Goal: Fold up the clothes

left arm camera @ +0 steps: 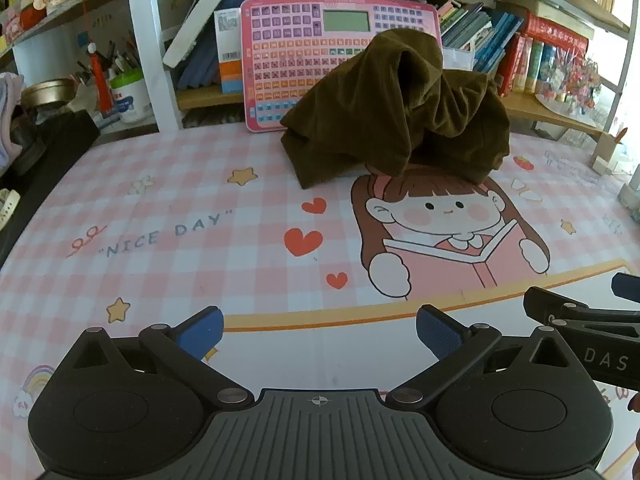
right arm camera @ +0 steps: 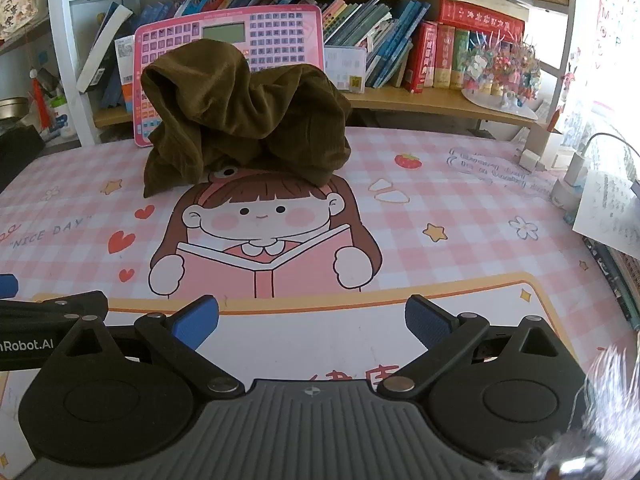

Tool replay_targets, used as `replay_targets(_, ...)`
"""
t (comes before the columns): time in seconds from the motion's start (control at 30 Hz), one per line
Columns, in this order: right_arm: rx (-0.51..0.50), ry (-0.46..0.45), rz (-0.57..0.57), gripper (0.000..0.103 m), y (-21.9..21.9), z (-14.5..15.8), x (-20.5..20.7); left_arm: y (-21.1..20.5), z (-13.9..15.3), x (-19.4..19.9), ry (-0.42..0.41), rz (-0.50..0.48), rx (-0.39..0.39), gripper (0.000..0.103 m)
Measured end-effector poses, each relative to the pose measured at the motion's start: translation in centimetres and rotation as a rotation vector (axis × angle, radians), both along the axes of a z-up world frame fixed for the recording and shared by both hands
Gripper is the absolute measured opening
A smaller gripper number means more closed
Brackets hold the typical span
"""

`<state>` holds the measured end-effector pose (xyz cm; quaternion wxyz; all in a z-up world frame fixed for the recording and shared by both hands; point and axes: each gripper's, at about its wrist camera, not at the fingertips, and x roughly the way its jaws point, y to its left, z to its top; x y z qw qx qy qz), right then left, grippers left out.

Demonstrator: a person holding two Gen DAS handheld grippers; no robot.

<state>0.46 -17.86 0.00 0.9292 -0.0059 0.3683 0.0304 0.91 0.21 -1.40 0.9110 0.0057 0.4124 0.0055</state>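
A dark brown garment (left arm camera: 396,108) lies crumpled in a heap at the far side of the pink checked desk mat (left arm camera: 160,208), leaning against a pink keyboard toy (left arm camera: 304,40). The same garment (right arm camera: 244,112) shows at upper left in the right wrist view. My left gripper (left arm camera: 320,334) is open near the mat's front edge, far from the cloth, with nothing between its blue pads (left arm camera: 206,330). My right gripper (right arm camera: 312,322) is open too and empty, beside the left one. The right gripper's tip (left arm camera: 580,312) shows at the right edge of the left view.
Shelves of books (right arm camera: 400,40) run behind the desk. A cup of pens (left arm camera: 126,92) and a tin stand at the back left. Small figurines (right arm camera: 504,76), a charger and papers (right arm camera: 608,208) crowd the right side. The mat carries a cartoon girl print (right arm camera: 260,232).
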Motion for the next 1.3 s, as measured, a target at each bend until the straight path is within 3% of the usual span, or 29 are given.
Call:
replay_targets(0.7, 0.084, 0.028, 0.019, 0.101, -3.0, -0.9, 0.8, -2.4, 0.0, 0.1, 0.013, 0.002, -0.005, 0.103)
replay_targets(0.83, 0.118, 0.041, 0.022, 0.101, -3.8, -1.2, 1.0, -2.5, -0.3, -0.1, 0.028, 0.014, -0.042, 0.103)
replay_targets(1.13, 0.3, 0.103, 0.001, 0.101, -6.4, -1.6, 2.6, -2.6, 0.6, 1.7, 0.025, 0.065, 0.012, 0.103)
replay_targets(1.3, 0.401, 0.144, -0.078, 0.1, -8.1, -1.8, 4.7, -2.9, 1.6, 3.9, 0.015, 0.074, 0.057, 0.103)
